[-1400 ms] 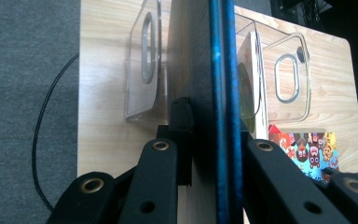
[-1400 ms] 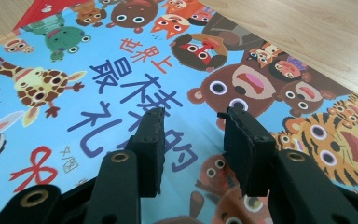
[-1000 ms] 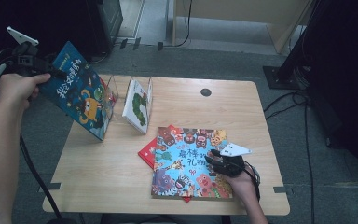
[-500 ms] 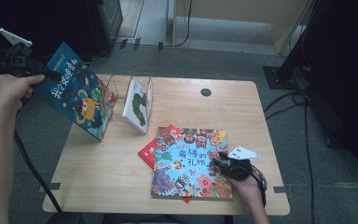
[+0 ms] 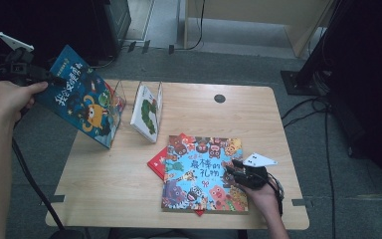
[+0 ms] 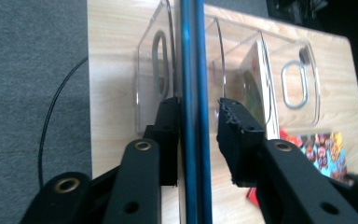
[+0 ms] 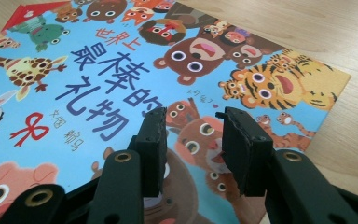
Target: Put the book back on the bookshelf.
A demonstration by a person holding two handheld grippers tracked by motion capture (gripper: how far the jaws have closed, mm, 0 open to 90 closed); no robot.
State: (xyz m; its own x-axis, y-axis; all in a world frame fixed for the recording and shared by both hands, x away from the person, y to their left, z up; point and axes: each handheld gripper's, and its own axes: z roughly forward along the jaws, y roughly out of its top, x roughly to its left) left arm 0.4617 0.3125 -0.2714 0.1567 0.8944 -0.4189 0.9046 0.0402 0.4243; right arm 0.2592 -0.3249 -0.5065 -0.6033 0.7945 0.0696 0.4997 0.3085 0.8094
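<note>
Grey carpet floor [image 5: 229,64] — black cables [image 5: 326,149] trail near a dark stand base [image 5: 298,80].

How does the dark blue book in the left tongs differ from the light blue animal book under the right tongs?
The dark blue book is lifted off the table and tilted, at the left edge; the light blue book lies flat on the table, over a red book. The left tongs grip the dark one by its edge; the right tongs sit open over the light one's cover, gripping nothing. Both are illustrated picture books with Chinese titles.
</note>
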